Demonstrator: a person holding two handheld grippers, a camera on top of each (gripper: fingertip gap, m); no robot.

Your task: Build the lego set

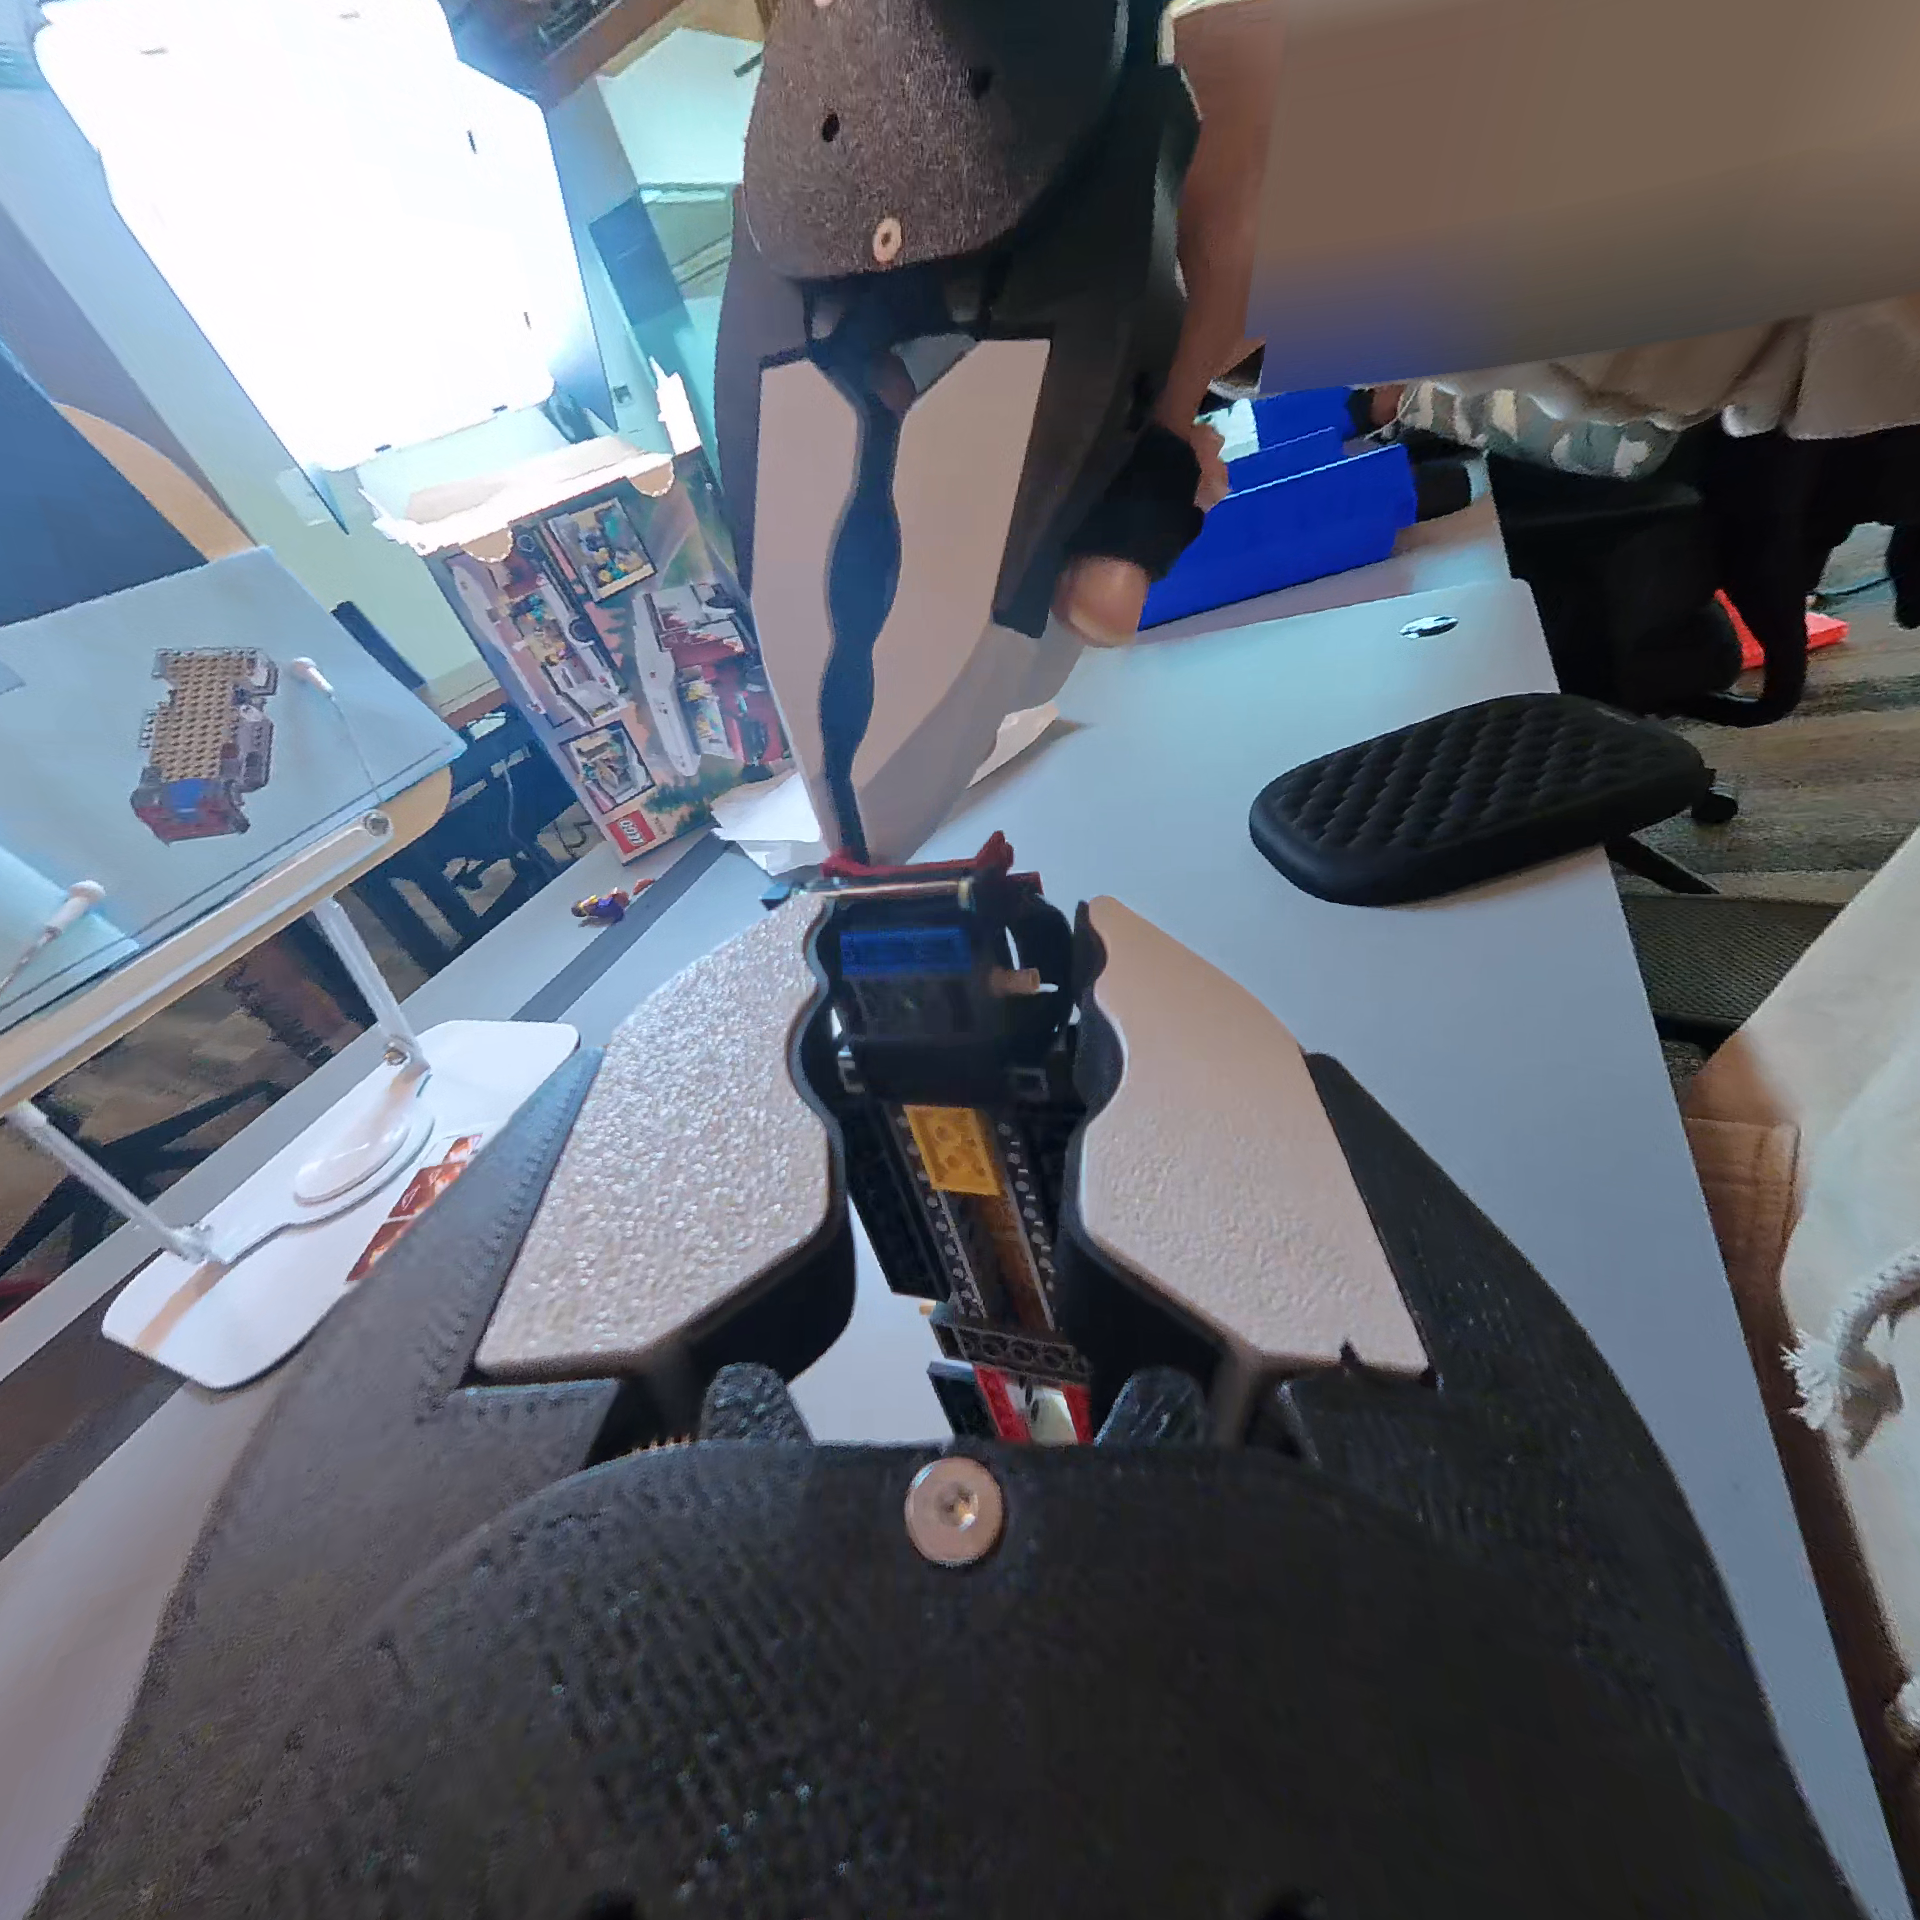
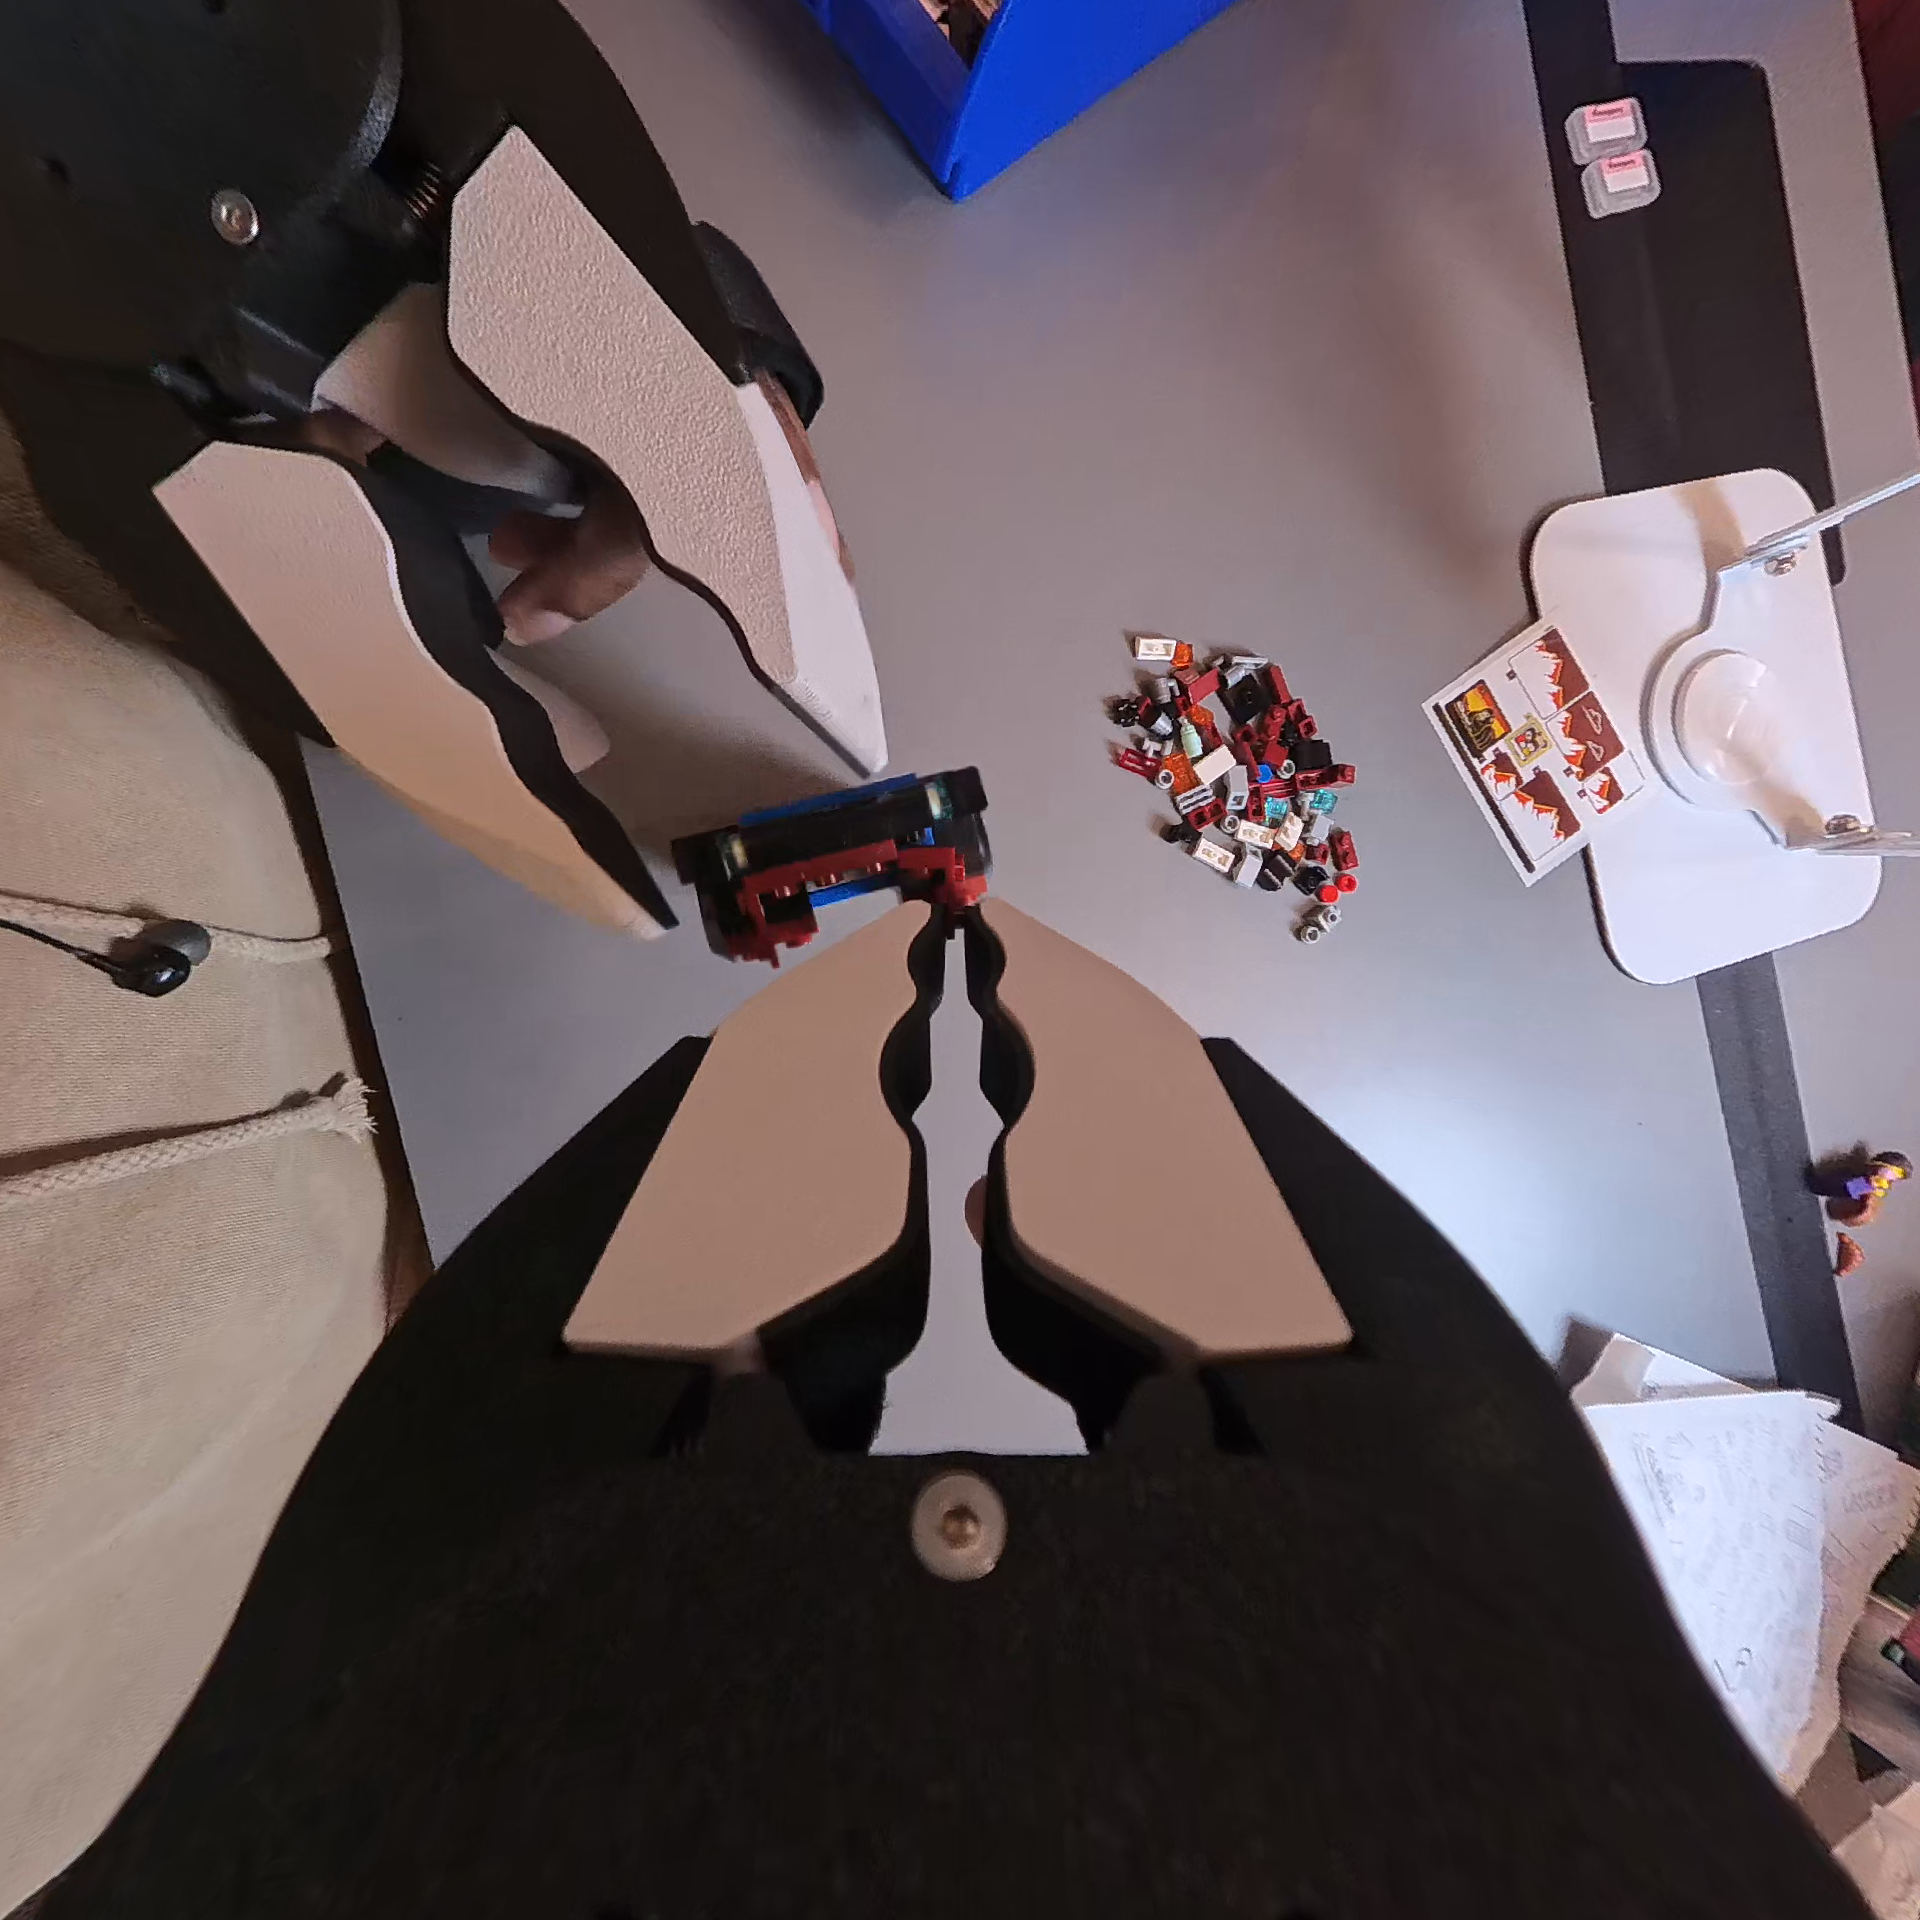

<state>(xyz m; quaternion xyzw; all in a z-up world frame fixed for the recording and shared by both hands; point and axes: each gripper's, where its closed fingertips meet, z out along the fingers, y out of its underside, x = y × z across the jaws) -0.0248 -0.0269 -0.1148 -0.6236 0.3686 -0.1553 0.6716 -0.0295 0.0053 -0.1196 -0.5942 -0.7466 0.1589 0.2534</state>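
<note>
brick model (image 2: 831, 847) between spread left claw (image 1: 951, 935) fingers, right claw (image 2: 951, 914) pinching its dark-red edge

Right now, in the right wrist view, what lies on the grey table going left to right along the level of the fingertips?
Left gripper → brick-built model → pile of loose small bricks → sticker sheet → white stand base.

A red brand logo (image 1: 634, 831) stands on the low corner of the toy set box (image 1: 623, 644), far left. The two small pink-labelled cases (image 2: 1616, 156), the flame sticker sheet (image 2: 1527, 748) and the printed paper sheets (image 2: 1745, 1538) carry print too small to read.
</note>
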